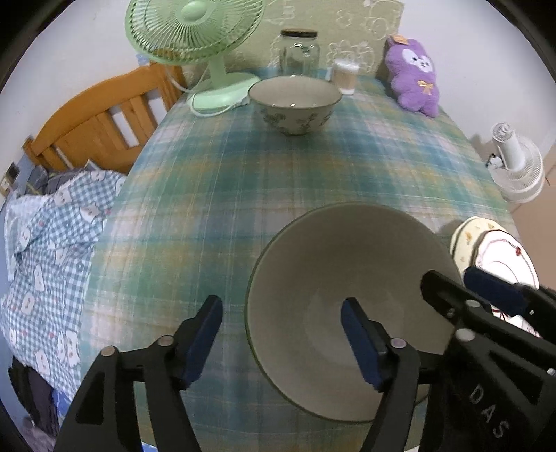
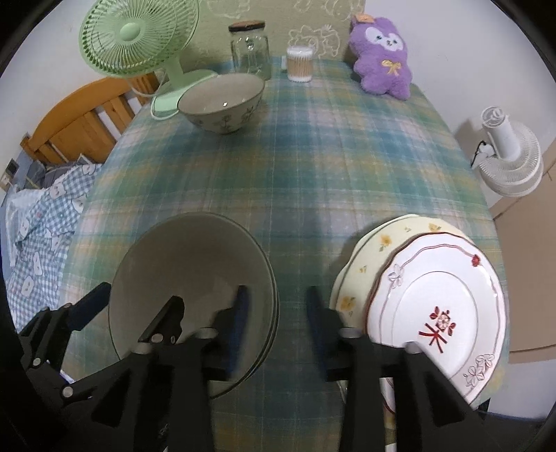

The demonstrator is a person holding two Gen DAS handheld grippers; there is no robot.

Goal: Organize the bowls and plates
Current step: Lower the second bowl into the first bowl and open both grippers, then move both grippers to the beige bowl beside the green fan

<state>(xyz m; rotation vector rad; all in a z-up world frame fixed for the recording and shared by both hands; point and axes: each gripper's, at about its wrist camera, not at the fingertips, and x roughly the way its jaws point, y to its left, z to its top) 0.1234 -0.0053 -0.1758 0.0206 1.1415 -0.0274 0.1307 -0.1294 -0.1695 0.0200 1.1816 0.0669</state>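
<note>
A large plain grey-green bowl (image 1: 333,278) (image 2: 194,264) sits on the plaid tablecloth near the front edge; a double rim shows on its right side. My left gripper (image 1: 281,333) (image 2: 130,313) is open and straddles the bowl's left rim, one finger outside and one inside, with the pads clear of it. My right gripper (image 2: 278,313) (image 1: 465,288) is open across the bowl's right rim, not touching. A white plate with red marks (image 2: 438,313) (image 1: 504,264) lies on a yellow flowered plate (image 2: 375,250) at the front right. A flowered bowl (image 1: 295,104) (image 2: 222,104) stands far back.
At the back stand a green fan (image 1: 194,31), a glass jar (image 1: 300,52), a cotton-swab box (image 2: 299,64) and a purple plush toy (image 2: 380,52). A wooden bed frame (image 1: 93,118) and checked bedding (image 1: 52,250) lie left. A white fan (image 2: 507,156) is right of the table.
</note>
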